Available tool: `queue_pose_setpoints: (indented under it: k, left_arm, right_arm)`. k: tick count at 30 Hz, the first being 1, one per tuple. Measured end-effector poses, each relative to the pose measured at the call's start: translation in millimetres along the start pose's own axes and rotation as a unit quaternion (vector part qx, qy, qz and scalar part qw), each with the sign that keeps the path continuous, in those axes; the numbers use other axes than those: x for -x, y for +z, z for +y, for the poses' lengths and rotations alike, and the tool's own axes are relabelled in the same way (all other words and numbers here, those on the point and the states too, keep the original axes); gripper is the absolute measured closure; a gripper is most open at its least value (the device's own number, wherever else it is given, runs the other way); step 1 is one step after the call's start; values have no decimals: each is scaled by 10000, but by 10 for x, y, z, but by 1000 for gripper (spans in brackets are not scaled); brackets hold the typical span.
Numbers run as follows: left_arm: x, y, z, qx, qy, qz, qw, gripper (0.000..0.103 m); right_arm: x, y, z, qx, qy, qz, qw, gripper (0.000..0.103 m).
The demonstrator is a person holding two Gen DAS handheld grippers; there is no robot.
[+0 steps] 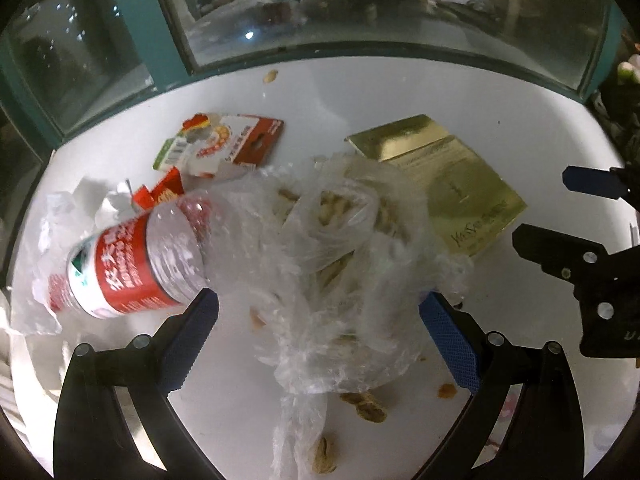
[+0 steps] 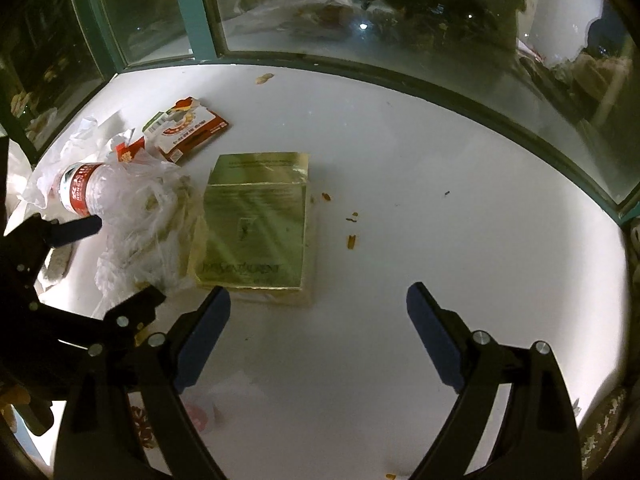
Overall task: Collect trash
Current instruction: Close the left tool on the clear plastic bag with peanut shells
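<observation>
The white table point(image 2: 400, 168) fills most of both views, ringed at the top of the frame by green-framed glass panes point(image 2: 360, 12) that are dark, with small lights beyond. Left of centre lies the trash. The gold box point(image 2: 256, 224) looks stiff and flat-sided, best pinched at an edge. The clear plastic bag point(image 1: 332, 264) of peanut shells seems light, soft and slippery, so gather a bunched fold. The bottle point(image 1: 136, 264) is likely light and crushable. Loose shells point(image 1: 368, 408) look brittle. The left gripper point(image 1: 320, 336) stands spread around the bag, and the right gripper point(image 2: 320, 328) is spread over bare table.
</observation>
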State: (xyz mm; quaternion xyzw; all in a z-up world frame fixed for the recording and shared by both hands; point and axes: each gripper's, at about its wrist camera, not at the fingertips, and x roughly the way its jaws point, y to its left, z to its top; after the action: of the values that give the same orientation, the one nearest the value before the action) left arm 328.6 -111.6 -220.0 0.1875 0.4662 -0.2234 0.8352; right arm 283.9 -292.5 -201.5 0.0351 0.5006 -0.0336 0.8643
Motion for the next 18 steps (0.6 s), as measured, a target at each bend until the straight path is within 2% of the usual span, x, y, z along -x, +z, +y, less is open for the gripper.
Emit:
queue_pose_setpoints:
  k: [6,8,10,12,18]
  left_arm:
    - [-105,-24,37,125,295,191,9993,6]
    - [-82,-24,47,163,178,104,9997,7]
    - [-46,-28,24,115,154,34,9998,17]
    - [-27,-31,-2,51,89,19,9999,39]
    - [8,-9,51,208,52,-25,9998,65]
  right_arm:
    - [-29,-43,-5,-4,8,47,10000,16]
    - [-35,-51,-5,-15,9,57,10000,16]
    - [-39,-53,-2,-21,10,64,10000,16]
    - [-41,-52,-1,-26,20,75,10000,16]
    - [16,-60,49,4,37,41,10000,16]
